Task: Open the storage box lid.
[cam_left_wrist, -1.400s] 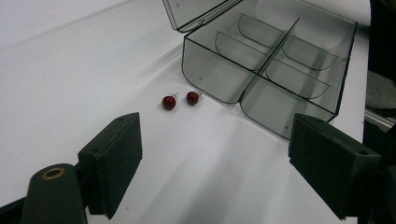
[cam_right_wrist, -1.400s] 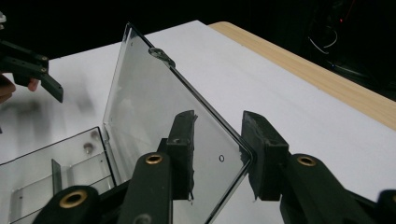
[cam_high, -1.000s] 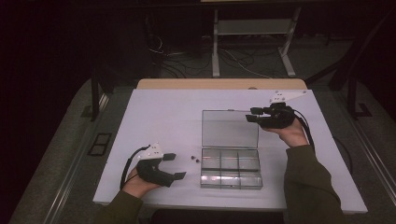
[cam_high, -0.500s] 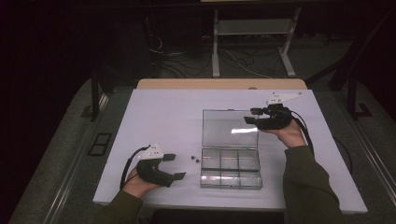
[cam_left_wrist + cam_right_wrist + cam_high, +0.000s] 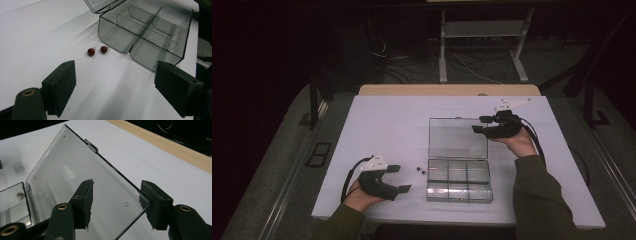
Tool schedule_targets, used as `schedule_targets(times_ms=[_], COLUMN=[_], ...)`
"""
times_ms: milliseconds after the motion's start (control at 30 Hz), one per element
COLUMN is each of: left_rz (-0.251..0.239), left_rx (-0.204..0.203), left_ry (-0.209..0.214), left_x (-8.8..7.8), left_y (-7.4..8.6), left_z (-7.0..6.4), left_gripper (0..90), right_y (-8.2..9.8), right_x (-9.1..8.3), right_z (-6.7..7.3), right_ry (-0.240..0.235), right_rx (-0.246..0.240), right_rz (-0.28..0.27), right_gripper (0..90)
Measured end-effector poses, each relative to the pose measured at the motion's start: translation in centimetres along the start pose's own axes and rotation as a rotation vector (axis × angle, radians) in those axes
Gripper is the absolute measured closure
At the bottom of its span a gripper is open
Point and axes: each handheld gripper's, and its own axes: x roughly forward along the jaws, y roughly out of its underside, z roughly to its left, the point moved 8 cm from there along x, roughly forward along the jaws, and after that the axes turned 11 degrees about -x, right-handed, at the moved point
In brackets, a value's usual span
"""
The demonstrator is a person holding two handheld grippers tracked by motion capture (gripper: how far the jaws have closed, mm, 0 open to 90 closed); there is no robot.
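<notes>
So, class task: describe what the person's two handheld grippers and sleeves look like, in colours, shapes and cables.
Both the left gripper and the right gripper have black bodies with two blocky black jaws faced with dark pads. Brass-coloured rivets sit on the jaw arms in the gripper views. Each carries a pale grey three-cornered plate on top, and a black cable loops from each. The person wears dark olive-green sleeves.

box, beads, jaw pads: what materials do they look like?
Box: clear, smoke-tinted rigid plastic by its look; dividers show through the glossy walls. Beads: glossy dark red, glass or plastic; highlights on each. Left gripper pads: matte black, probably rubber or foam; no shine.
</notes>
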Motion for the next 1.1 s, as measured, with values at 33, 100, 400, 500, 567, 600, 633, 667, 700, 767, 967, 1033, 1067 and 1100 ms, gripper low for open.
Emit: schedule_targets(times_ms=[33, 100, 400, 500, 567, 600, 633, 667, 700, 767, 967, 1033, 1067, 1100], left_rz=[0.0, 0.0, 0.008, 0.01, 0.011, 0.011, 0.012, 0.011, 0.012, 0.012, 0.013, 0.013, 0.013, 0.013], left_rx=[0.001, 0.001, 0.001, 0.002, 0.002, 0.002, 0.002, 0.001, 0.002, 0.001, 0.001, 0.001, 0.001, 0.0], left_ry=[0.0, 0.001, 0.002, 0.002, 0.003, 0.003, 0.003, 0.003, 0.003, 0.003, 0.004, 0.004, 0.004, 0.003], left_x=[0.0, 0.0, 0.0, 0.1, 0.1, 0.1, 0.1, 0.1, 0.1, 0.1, 0.2, 0.2, 0.2, 0.2], left_y=[0.0, 0.0, 0.1, 0.1, 0.1, 0.1, 0.1, 0.1, 0.1, 0.1, 0.2, 0.2, 0.2, 0.2], left_z=[0.0, 0.0, 0.0, 0.0, 0.0, 0.0, 0.0, 0.0, 0.0, 0.0, 0.0, 0.0, 0.0, 0.0], left_gripper=[16.9, 16.9, 16.9, 16.7, 16.7, 16.7, 16.7, 16.6, 16.6, 16.6, 16.6, 16.6, 16.6, 16.6], right_y=[0.1, 0.2, 0.8, 0.9, 1.1, 1.2, 1.2, 1.3, 1.4, 1.4, 1.6, 1.7, 1.7, 1.7], right_x=[0.1, 0.3, 1.0, 1.2, 1.3, 1.5, 1.5, 1.6, 1.6, 1.7, 1.9, 1.9, 1.9, 2.0], right_z=[-0.1, -0.2, -0.6, -0.7, -0.7, -0.8, -0.8, -0.8, -0.9, -0.9, -1.0, -1.0, -1.0, -1.0], right_ry=[-0.001, -0.007, -0.014, -0.017, -0.014, -0.012, -0.014, -0.016, -0.016, -0.015, -0.017, -0.019, -0.02, -0.02], right_rx=[0.004, 0.012, 0.04, 0.045, 0.05, 0.053, 0.055, 0.054, 0.057, 0.057, 0.068, 0.072, 0.075, 0.076], right_rz=[0.002, 0.007, 0.021, 0.027, 0.035, 0.037, 0.038, 0.039, 0.041, 0.04, 0.043, 0.045, 0.045, 0.045], right_gripper=[43.2, 42.8, 41.4, 40.8, 40.4, 40.3, 40.2, 40.2, 40.1, 40.0, 39.7, 39.7, 39.7, 39.6])
